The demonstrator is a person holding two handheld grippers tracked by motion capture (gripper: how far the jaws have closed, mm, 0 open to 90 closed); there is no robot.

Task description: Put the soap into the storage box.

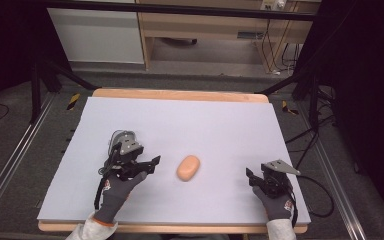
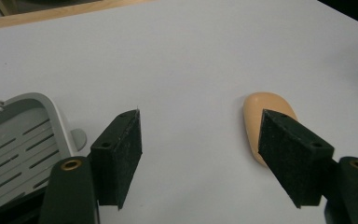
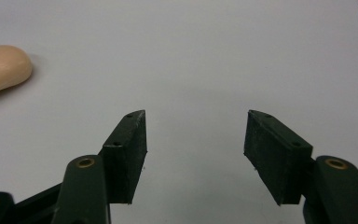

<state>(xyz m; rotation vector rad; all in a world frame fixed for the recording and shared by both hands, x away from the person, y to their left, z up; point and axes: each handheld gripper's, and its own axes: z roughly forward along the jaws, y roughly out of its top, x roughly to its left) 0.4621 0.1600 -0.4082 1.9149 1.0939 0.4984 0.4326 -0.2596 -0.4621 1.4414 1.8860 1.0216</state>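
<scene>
Peach-orange, smooth and oblong: one bar of soap (image 1: 188,167) lying flat on the pale lilac table cover (image 1: 180,120), slightly toward six o'clock from the centre, long axis running from about one o'clock to seven o'clock. Untouched by either tool.

Left gripper (image 1: 152,162): at nine o'clock of the soap, near it but apart, held low in a grey-gloved hand (image 1: 117,192). Jaws spread, nothing between them; in the left gripper view the soap (image 2: 261,116) lies partly behind the right-hand jaw, and the pads stand over bare cover.

Right gripper (image 1: 250,176): at three o'clock of the soap, well apart, jaws pointing toward it. Jaws apart and empty; in the right gripper view the soap (image 3: 2,67) sits at ten o'clock.

Wooden table edge (image 1: 180,94): at twelve o'clock.
</scene>
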